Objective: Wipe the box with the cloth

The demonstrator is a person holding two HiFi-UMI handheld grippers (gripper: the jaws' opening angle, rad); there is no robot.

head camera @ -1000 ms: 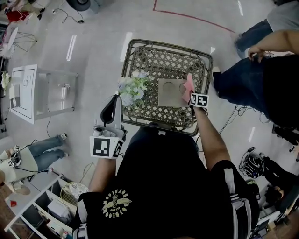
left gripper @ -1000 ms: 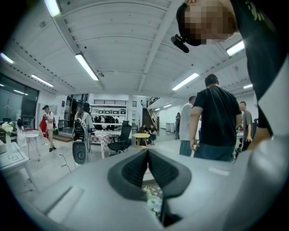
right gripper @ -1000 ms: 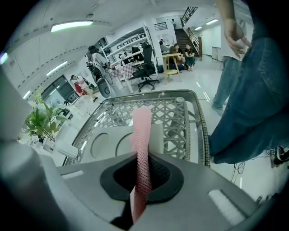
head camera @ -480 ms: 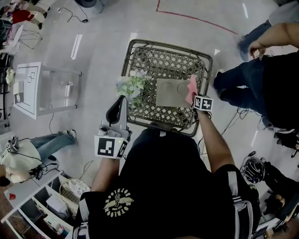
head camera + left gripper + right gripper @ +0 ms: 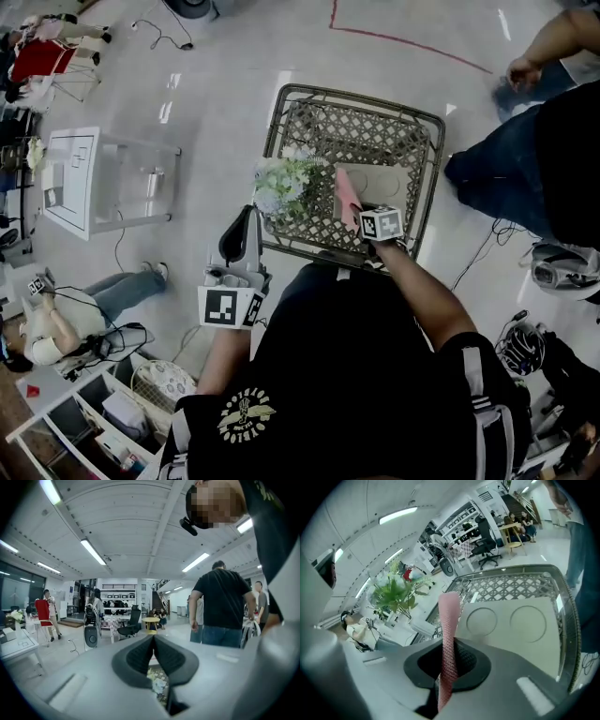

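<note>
A flat beige box (image 5: pixel 384 181) with two round marks lies in a metal lattice basket (image 5: pixel 427 178). A pink cloth (image 5: pixel 348 198) stands on edge over the box's left part, and my right gripper (image 5: pixel 367 217) is shut on it. In the right gripper view the cloth (image 5: pixel 450 620) rises from between the jaws in front of the box (image 5: pixel 513 625). My left gripper (image 5: pixel 246 217) hangs outside the basket's near left corner. Its jaws are shut with nothing between them (image 5: pixel 153 641).
A bunch of pale flowers with green leaves (image 5: pixel 284 186) stands in the basket's left side, next to the cloth. A person in dark trousers (image 5: pixel 525 169) stands close to the basket's right. A white table (image 5: pixel 89 178) is to the left.
My right gripper has carried the pink cloth from the box's right edge across to its left part. The left gripper has stayed beside the basket.
</note>
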